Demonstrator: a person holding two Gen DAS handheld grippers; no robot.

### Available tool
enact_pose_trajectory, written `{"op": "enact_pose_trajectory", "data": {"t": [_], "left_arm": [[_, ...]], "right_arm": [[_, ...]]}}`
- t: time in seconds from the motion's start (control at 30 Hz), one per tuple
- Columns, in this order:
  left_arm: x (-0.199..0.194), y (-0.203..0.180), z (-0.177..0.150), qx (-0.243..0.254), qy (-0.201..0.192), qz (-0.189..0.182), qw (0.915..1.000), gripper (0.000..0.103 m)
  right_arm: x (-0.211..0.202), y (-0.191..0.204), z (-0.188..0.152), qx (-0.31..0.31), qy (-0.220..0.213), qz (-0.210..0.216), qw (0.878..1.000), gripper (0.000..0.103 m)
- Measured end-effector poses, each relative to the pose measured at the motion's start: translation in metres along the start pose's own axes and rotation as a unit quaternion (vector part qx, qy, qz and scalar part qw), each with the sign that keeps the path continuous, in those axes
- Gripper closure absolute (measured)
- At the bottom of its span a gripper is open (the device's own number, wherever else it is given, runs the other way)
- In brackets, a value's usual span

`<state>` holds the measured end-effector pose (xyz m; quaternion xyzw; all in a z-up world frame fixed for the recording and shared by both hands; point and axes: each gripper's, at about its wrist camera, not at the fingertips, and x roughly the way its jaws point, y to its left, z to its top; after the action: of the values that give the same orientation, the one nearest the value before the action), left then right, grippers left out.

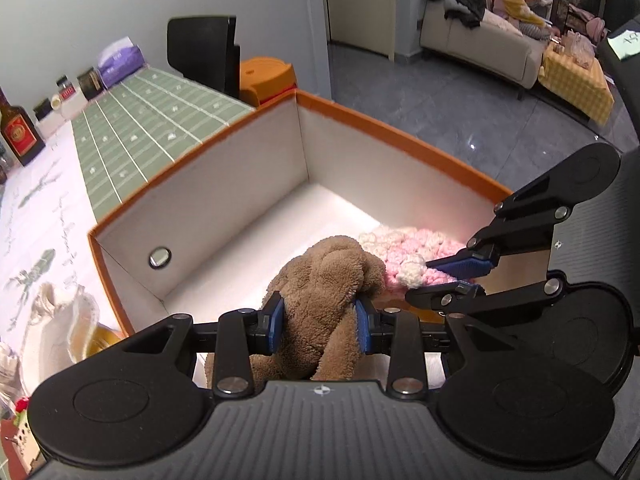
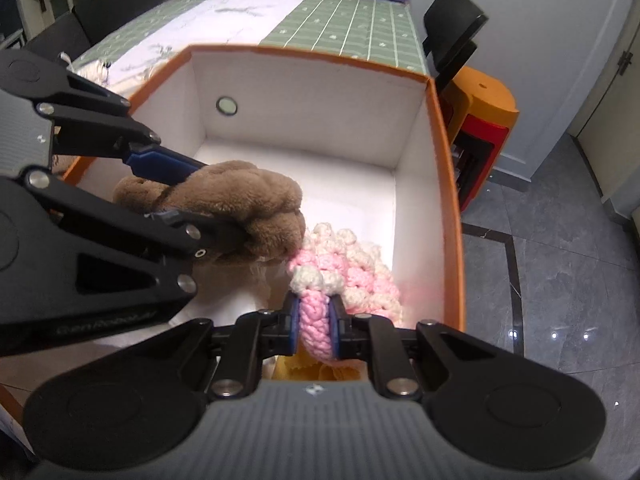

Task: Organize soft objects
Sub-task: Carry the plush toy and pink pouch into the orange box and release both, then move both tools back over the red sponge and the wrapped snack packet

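Observation:
An open box [image 1: 200,184] with orange rim and white inside stands on the table; it also shows in the right wrist view [image 2: 448,184]. My left gripper [image 1: 319,322] is shut on a brown plush toy [image 1: 332,280] and holds it inside the box near the front; the toy [image 2: 256,200] and left gripper [image 2: 200,196] also show in the right wrist view. My right gripper [image 2: 314,328] is shut on a pink and white knitted piece [image 2: 344,276], held inside the box beside the plush; this knitted piece [image 1: 408,252] and the right gripper [image 1: 448,276] show in the left wrist view.
A cream cloth item [image 1: 60,320] lies on the table left of the box. A bottle [image 1: 18,128], jars and a purple pack [image 1: 120,62] stand at the table's far edge. A black chair [image 2: 452,24] and orange stool [image 2: 480,120] stand beside the table.

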<state>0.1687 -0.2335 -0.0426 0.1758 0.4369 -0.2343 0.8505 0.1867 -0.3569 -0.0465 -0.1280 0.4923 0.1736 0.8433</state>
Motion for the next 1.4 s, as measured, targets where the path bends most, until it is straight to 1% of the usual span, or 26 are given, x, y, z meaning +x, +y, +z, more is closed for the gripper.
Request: {"op": "enact_pose_trajectory", "data": {"t": [0.17,0.3,0.33,0.4,0.43,0.57,0.67,0.73,0.77,0.87,1.0,1.07,1.2,1.3,1.4], "left_arm": [[0.004,0.003,-0.001,0.001,0.009,-0.013,0.9999,0.059],[0.003,0.006,0.0,0.003,0.011,-0.027,0.9996,0.048],[0.002,0.006,0.0,0.001,0.01,-0.029,0.9995,0.047],[0.0,0.009,-0.001,-0.001,0.008,-0.032,0.9994,0.046],[-0.001,0.01,-0.002,-0.005,0.007,-0.034,0.9994,0.042],[-0.012,0.017,-0.005,-0.018,0.001,-0.052,0.9985,0.04],[-0.028,0.024,-0.005,-0.024,-0.021,-0.061,0.9976,0.04],[-0.043,0.029,-0.007,-0.031,-0.042,-0.064,0.9966,0.04],[-0.052,0.031,-0.009,-0.035,-0.053,-0.067,0.9958,0.04],[-0.076,0.042,-0.018,-0.051,-0.081,-0.067,0.9932,0.04],[-0.107,0.052,-0.037,-0.064,-0.115,-0.043,0.9904,0.04],[-0.122,0.057,-0.052,-0.073,-0.133,-0.028,0.9881,0.04],[-0.144,0.072,-0.087,-0.102,-0.159,0.001,0.9821,0.04],[-0.159,0.087,-0.117,-0.137,-0.179,0.041,0.9734,0.04],[-0.173,0.103,-0.149,-0.181,-0.195,0.077,0.9609,0.04]], "right_arm": [[0.008,0.002,0.001,-0.01,0.02,0.003,1.0,0.086],[0.009,0.005,0.001,-0.015,0.033,0.002,0.999,0.081],[0.009,0.007,0.002,-0.018,0.036,0.001,0.999,0.08],[0.008,0.009,0.003,-0.021,0.04,-0.001,0.999,0.073],[0.007,0.009,0.004,-0.023,0.039,-0.002,0.999,0.073],[-0.002,0.014,0.005,-0.03,0.038,-0.009,0.999,0.062],[-0.015,0.015,0.007,-0.027,0.03,-0.013,0.999,0.061],[-0.026,0.017,0.008,-0.025,0.021,-0.018,0.999,0.056],[-0.031,0.018,0.008,-0.023,0.015,-0.021,0.999,0.051],[-0.048,0.023,0.008,-0.015,0.001,-0.026,1.0,0.051],[-0.067,0.041,0.008,-0.01,-0.02,-0.023,0.999,0.051],[-0.078,0.054,0.009,-0.01,-0.038,-0.021,0.999,0.051],[-0.099,0.084,0.007,-0.008,-0.082,-0.004,0.997,0.051],[-0.11,0.111,0.003,-0.007,-0.121,0.009,0.993,0.05],[-0.115,0.139,-0.006,-0.003,-0.161,0.024,0.987,0.05]]}}
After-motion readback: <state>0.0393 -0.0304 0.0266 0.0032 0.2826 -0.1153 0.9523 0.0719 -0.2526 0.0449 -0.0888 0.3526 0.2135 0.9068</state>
